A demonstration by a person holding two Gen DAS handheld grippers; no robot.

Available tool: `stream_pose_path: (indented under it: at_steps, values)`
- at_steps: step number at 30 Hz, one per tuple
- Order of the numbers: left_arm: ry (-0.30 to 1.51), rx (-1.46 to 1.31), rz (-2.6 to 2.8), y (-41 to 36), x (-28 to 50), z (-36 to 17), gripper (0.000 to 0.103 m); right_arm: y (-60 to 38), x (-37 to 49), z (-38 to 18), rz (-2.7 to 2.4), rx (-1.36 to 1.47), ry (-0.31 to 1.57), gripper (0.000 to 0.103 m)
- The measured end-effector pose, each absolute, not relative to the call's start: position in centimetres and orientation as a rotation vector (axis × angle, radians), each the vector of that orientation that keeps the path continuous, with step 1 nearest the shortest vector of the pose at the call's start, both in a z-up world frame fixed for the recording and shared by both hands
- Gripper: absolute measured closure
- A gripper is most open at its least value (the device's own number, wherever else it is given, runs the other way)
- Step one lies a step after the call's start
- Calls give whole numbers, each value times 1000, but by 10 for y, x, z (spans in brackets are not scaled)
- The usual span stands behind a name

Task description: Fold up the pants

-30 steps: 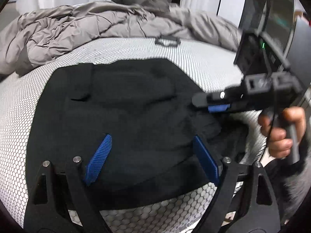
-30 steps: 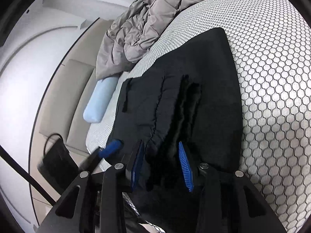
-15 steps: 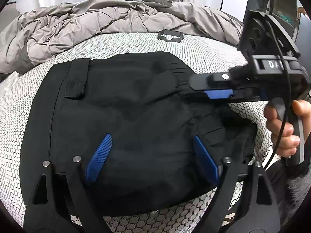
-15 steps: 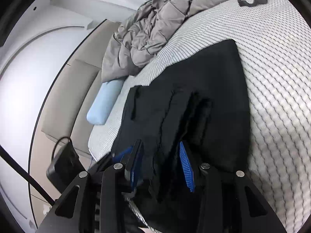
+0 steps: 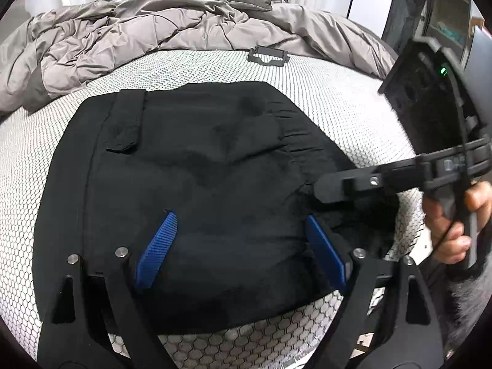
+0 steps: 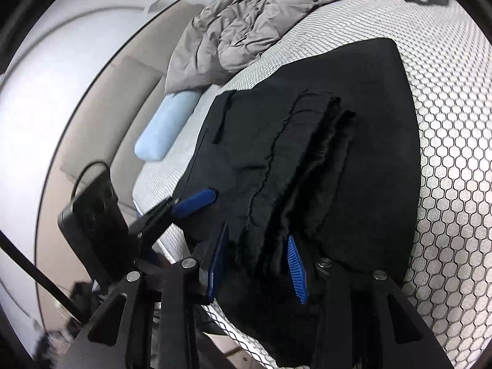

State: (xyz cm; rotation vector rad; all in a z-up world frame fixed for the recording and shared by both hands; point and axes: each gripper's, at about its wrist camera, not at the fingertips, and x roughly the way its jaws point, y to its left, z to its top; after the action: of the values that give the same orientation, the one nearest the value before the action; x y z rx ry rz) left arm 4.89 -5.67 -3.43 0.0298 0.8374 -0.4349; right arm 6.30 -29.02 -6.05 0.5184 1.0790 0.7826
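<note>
Black pants (image 5: 209, 184) lie folded into a rough rectangle on the white honeycomb-patterned mattress (image 5: 353, 117). My left gripper (image 5: 243, 233) hovers open over the near edge of the pants, holding nothing. My right gripper (image 6: 256, 246) is partly open with the bunched waistband end of the pants (image 6: 307, 184) between its blue pads; it looks loose around the cloth. The right gripper also shows in the left wrist view (image 5: 332, 187) at the pants' right edge, held by a hand (image 5: 455, 215). The left gripper shows in the right wrist view (image 6: 196, 200).
A crumpled grey duvet (image 5: 138, 40) lies across the far side of the bed. A small black plastic frame (image 5: 267, 57) sits on the mattress beyond the pants. A light blue pillow (image 6: 166, 126) lies by the beige headboard (image 6: 107, 107). The mattress edge is close below both grippers.
My right gripper has dropped lower along the pants' right edge. The pants lie a little flatter. My left gripper has stayed open over the near edge.
</note>
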Motion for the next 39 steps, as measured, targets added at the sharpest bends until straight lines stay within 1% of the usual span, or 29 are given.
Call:
stream_pose_path:
  at_steps: [2, 4, 8, 11, 13, 14, 17, 19, 21, 23, 24, 26, 28, 32, 35, 39]
  values:
    - [817, -16, -421, -43, 45, -23, 19, -291, 62, -61, 760, 532, 1062, 83]
    - [769, -61, -416, -26, 39, -8, 19, -292, 57, -57, 732, 519, 1003, 89]
    - [676, -132, -352, 10, 33, 12, 19, -292, 35, -35, 748, 497, 916, 90]
    - [662, -173, -320, 35, 34, 16, 19, -294, 6, -10, 788, 445, 828, 90]
    - [675, -189, -294, 46, 37, 14, 19, -294, -2, -9, 773, 433, 838, 90]
    - [684, -194, -287, 50, 39, 12, 19, -294, -1, -15, 766, 437, 861, 90]
    - [709, -184, -263, 54, 43, 5, 19, -289, 18, -59, 656, 385, 1059, 90]
    - [716, -163, -258, 48, 45, 2, 19, -285, 23, -67, 659, 402, 1084, 90]
    - [711, -135, -260, 39, 46, 1, 19, -286, 20, -57, 673, 383, 1070, 86]
    - [698, -99, -265, 27, 43, 2, 18, -292, 7, -36, 676, 330, 997, 83]
    - [695, -84, -283, 18, 42, 1, 16, -293, 3, -28, 671, 303, 957, 81]
    - [703, -58, -343, -6, 38, -5, 15, -301, -9, -11, 629, 257, 837, 70]
    - [715, -6, -417, -37, 37, -13, 15, -308, -11, -7, 587, 276, 792, 68]
    - [731, 128, -453, -88, 35, -35, 15, -307, 12, -19, 515, 314, 839, 68]
    - [747, 69, -475, -94, 38, -46, 14, -310, 37, -37, 484, 402, 908, 68]
    - [760, 58, -500, -94, 36, -50, 13, -311, 69, -59, 478, 609, 964, 68]
